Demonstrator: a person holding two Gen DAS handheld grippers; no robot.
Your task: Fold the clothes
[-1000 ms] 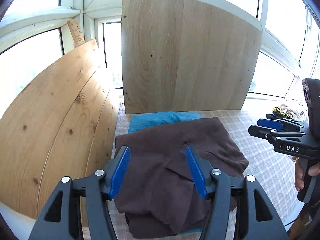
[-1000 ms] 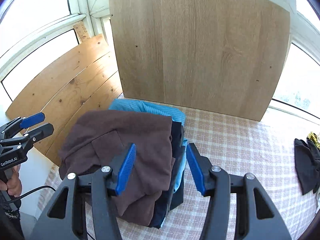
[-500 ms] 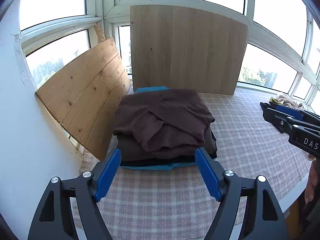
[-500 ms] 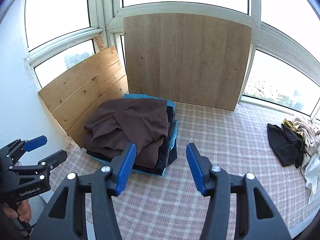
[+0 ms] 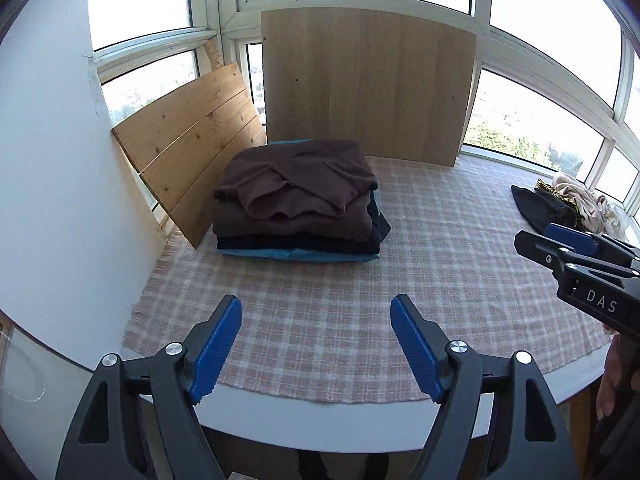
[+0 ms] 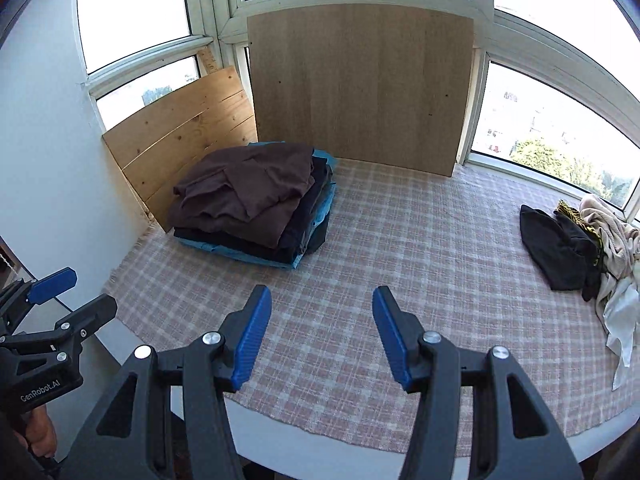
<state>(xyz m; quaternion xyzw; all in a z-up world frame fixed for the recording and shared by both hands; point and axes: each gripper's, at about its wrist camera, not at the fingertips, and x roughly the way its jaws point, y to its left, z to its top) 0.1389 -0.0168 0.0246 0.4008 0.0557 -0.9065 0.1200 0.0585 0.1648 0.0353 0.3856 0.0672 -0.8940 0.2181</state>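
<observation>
Both grippers, left (image 5: 316, 312) & right (image 6: 322, 304), jaws apart, empty; folded stack (image 5: 296, 200) on tablecloth (image 5: 420, 264).

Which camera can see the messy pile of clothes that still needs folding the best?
The right wrist view. There the unfolded pile lies in the open on the checked cloth, showing black, yellow-patterned, cream and white pieces. In the left wrist view the same pile is smaller, squeezed at the edge, and the right gripper covers its lower part.
</observation>
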